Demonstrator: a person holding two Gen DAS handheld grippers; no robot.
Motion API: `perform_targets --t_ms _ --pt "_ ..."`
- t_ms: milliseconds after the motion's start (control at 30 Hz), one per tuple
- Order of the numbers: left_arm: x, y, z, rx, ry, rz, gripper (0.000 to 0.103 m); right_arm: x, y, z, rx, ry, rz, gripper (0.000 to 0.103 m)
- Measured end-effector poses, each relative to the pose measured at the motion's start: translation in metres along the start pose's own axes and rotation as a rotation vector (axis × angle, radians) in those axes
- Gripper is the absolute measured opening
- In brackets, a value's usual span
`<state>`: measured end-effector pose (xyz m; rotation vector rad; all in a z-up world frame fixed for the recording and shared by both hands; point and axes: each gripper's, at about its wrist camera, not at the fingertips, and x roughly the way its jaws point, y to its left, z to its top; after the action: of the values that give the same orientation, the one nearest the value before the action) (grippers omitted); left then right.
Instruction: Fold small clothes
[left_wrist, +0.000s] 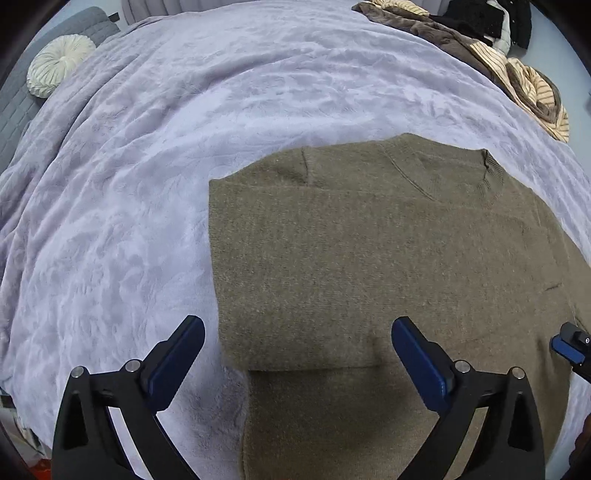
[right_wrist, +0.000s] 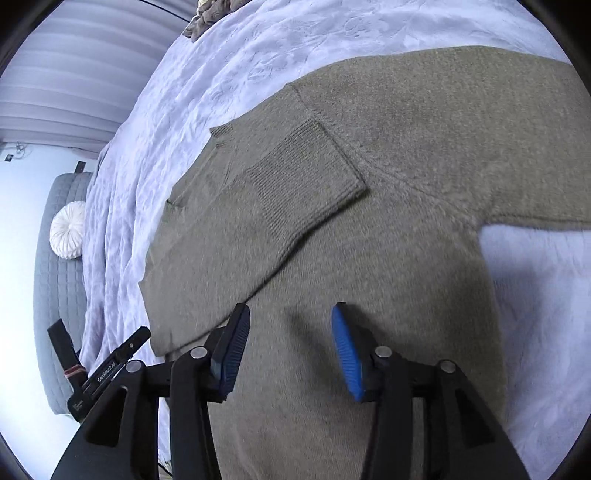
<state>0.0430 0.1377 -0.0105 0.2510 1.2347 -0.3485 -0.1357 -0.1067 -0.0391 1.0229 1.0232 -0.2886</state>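
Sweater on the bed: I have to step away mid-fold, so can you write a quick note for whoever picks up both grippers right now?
Left gripper: open, holding nothing, hovering over the sweater's left edge.
Right gripper: open, holding nothing, above the middle of the sweater.
The olive sweater lies flat on the lavender blanket, collar away from you.
Done: one sleeve is folded in across the body, its ribbed cuff lying on top.
Left: the other sleeve still lies spread outward; fold it in, then fold the body up.
More clothes wait in a heap at the far right corner of the bed.
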Motion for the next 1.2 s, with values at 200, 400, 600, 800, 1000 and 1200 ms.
perform_targets --t_ms 200,400,600,800,1000,1200 --pt "-0.005 -0.026 -0.003 0.037 0.028 -0.032 0.101 -0.01 -0.013 -0.005 -0.002 -0.003 -0.011 0.05" --pt "0.0 -0.047 -0.01 0.048 0.036 -0.033 0.101 -0.013 -0.028 0.021 0.072 -0.069 0.054 0.05" --pt "0.001 -0.057 -0.014 0.03 0.042 -0.017 0.101 0.012 -0.043 0.066 0.181 -0.112 0.097 0.04" --pt "0.002 -0.064 -0.019 0.049 0.051 -0.013 0.101 0.011 -0.051 0.065 0.189 -0.108 0.043 0.007" --pt "0.001 -0.079 -0.019 0.069 0.063 -0.035 0.101 -0.003 -0.056 0.055 0.172 -0.071 0.045 0.008" --pt "0.004 -0.109 -0.024 0.121 0.091 -0.068 0.101 -0.024 -0.068 0.038 0.149 -0.043 0.055 0.021"
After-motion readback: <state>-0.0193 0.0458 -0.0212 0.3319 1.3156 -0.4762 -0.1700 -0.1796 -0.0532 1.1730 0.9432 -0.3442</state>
